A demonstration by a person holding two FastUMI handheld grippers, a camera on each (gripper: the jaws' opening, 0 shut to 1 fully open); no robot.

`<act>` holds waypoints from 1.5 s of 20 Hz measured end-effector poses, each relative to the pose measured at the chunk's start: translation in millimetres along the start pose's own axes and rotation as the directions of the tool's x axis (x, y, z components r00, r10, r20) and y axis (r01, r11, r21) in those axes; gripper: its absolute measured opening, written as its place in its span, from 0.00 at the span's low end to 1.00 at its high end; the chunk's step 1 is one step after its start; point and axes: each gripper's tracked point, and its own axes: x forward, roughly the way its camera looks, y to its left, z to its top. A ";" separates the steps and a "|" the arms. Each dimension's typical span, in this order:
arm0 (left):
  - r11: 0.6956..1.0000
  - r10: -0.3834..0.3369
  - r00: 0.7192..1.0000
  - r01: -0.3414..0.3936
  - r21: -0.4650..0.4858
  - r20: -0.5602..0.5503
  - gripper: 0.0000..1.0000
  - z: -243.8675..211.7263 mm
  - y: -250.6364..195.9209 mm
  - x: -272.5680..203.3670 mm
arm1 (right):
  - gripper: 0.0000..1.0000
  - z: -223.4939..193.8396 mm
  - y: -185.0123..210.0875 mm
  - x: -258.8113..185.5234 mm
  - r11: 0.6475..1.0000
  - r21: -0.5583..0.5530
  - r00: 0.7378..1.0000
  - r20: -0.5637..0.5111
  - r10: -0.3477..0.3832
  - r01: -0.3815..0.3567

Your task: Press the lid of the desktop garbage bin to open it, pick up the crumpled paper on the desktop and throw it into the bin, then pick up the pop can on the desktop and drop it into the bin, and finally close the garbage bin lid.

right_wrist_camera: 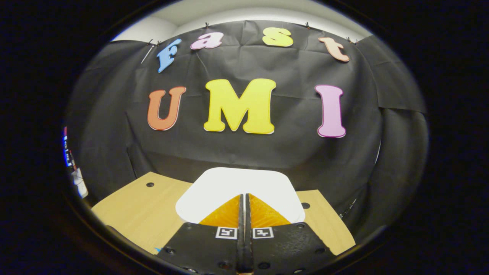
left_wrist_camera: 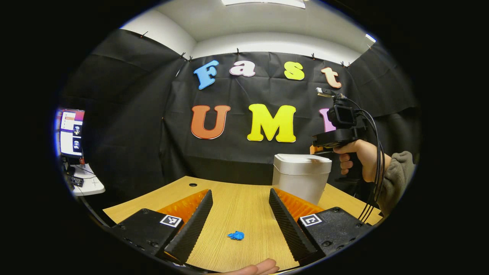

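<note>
1. We hold the right gripper (right_wrist_camera: 244,198) with its jaws pressed together, nothing between them, so that the joined tips make one blunt point for pushing. In the right gripper view they sit over the near edge of the bin's white lid (right_wrist_camera: 214,187); we cannot tell whether they already touch it.

2. The garbage bin (left_wrist_camera: 300,179) stands toward the far right of the table (left_wrist_camera: 237,198), its lid shut flat. In the left gripper view the right gripper shows above the bin's right side, held by a hand (left_wrist_camera: 357,160) in a grey sleeve (left_wrist_camera: 397,175). We judge that the lid press, the first step, is not yet done.

3. We keep the left gripper (left_wrist_camera: 238,214) low over the near part of the table with its jaws spread wide and empty. The crumpled paper (left_wrist_camera: 236,235), small and blue, lies on the wood between and just ahead of them, well apart from the bin. That placing suits a quick grab once the lid is up.

4. A fingertip (left_wrist_camera: 259,267) shows at the bottom edge of the left gripper view.

5. The pop can is not something we can place from here.
</note>
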 end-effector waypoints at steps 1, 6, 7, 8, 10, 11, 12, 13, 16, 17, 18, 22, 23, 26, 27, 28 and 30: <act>1.000 0.000 1.000 0.000 0.003 0.003 0.96 1.1 0.0 -0.3 | 0.00 -2.6 -3.1 2.1 1.000 0.008 1.000 -0.006 -0.008 0.008; 1.000 0.005 1.000 -0.005 0.008 0.001 0.96 -0.7 2.5 1.9 | 0.01 -27.5 -2.7 5.5 1.000 0.005 0.999 -0.042 -0.009 0.009; 1.000 0.005 1.000 -0.005 0.007 -0.002 0.96 -1.5 2.5 2.3 | 0.01 -25.3 -2.1 3.1 0.999 -0.042 0.999 -0.029 -0.036 0.035; 1.000 0.001 1.000 -0.001 0.008 -0.002 0.96 -1.2 0.4 1.5 | 0.01 -23.7 -1.5 2.9 0.994 -0.089 0.998 -0.001 -0.064 0.063; 1.000 0.003 1.000 -0.003 0.015 0.000 0.96 -0.8 0.7 1.4 | 0.01 -13.8 -0.4 -9.8 0.980 -0.165 0.993 0.068 -0.098 0.108; 1.000 0.005 1.000 -0.005 0.018 0.001 0.96 -0.6 1.1 1.8 | 0.01 -11.5 2.8 -18.6 0.981 -0.166 0.992 0.084 -0.090 0.103; 1.000 0.004 1.000 -0.004 0.018 0.002 0.96 -0.7 0.2 1.3 | 0.00 -9.7 8.0 -28.7 0.982 -0.166 0.992 0.103 -0.070 0.087; 1.000 0.003 1.000 -0.003 0.018 0.003 0.96 -0.8 0.0 1.2 | 0.00 -4.9 7.0 -41.5 0.982 -0.164 0.988 0.134 -0.074 0.096; 1.000 0.012 1.000 -0.012 0.023 0.006 0.96 -0.4 3.9 2.7 | 0.00 3.1 10.3 -69.5 0.993 -0.094 0.982 0.183 -0.053 0.071; 1.000 0.017 1.000 -0.017 0.018 0.008 0.96 -0.5 5.4 3.1 | 0.00 4.2 7.4 -78.0 0.993 -0.088 0.979 0.195 -0.055 0.073; 1.000 0.021 1.000 -0.021 0.016 0.006 0.96 -1.1 6.3 3.4 | 0.00 4.6 6.5 -84.7 0.994 -0.085 0.978 0.204 -0.050 0.069; 1.000 0.022 1.000 -0.022 0.011 -0.003 0.96 -2.8 8.0 5.9 | 0.00 -11.7 6.5 -102.5 0.997 -0.073 0.981 0.192 -0.014 0.028; 1.000 0.023 1.000 -0.023 0.011 -0.005 0.96 -3.2 9.1 6.0 | 0.00 -15.1 6.5 -106.7 0.997 -0.075 0.982 0.190 -0.004 0.018; 0.999 0.041 0.999 -0.041 0.016 -0.007 0.96 -4.0 18.9 8.8 | 0.00 -23.9 4.7 -117.5 0.998 -0.061 0.981 0.194 0.017 -0.005; 0.999 0.050 0.999 -0.050 0.010 -0.010 0.96 -4.9 23.4 10.0 | 0.00 -28.9 3.2 -120.1 0.999 -0.052 0.981 0.192 0.020 -0.010; 0.999 0.055 0.998 -0.055 0.001 -0.014 0.96 -5.8 26.3 10.7 | 0.00 -34.2 2.1 -121.4 0.999 -0.046 0.981 0.190 0.024 -0.015; 0.998 0.065 0.997 -0.065 -0.010 -0.029 0.96 -9.3 31.1 13.8 | 0.00 -41.8 -1.6 -127.4 0.999 -0.030 0.982 0.187 0.025 -0.020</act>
